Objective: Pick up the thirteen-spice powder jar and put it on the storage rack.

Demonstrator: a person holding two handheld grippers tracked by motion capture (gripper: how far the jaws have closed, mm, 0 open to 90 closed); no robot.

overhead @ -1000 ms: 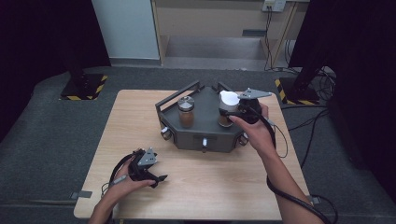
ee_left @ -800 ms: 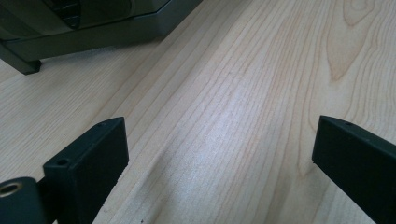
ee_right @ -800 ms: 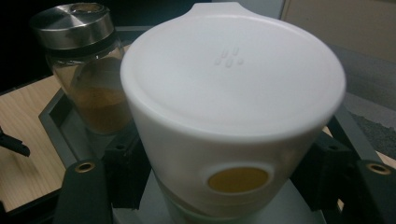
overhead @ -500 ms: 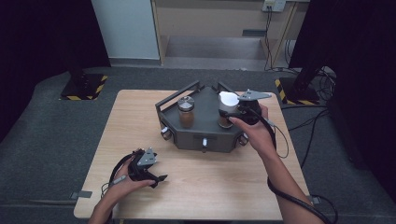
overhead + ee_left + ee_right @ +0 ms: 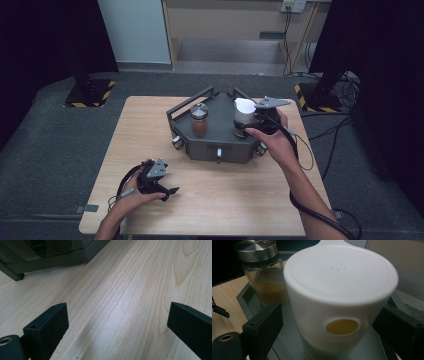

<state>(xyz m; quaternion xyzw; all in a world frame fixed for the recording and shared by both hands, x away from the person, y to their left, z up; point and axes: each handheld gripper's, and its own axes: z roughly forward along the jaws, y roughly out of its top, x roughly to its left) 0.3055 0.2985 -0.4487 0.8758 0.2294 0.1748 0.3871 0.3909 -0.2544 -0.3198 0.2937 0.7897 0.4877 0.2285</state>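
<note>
Two containers stand on the dark grey angular metal tray at upper centre of the high view: a white plastic lidded jar on its right side and a clear glass spice jar with a steel cap and brown powder to its left. Right claw: jaws have just been opening and now flank the white jar with a gap on each side, so the jar is judged released onto the tray. Left claw: wide open, nothing between the jaws, resting low on the pale wooden counter at lower left.
</note>
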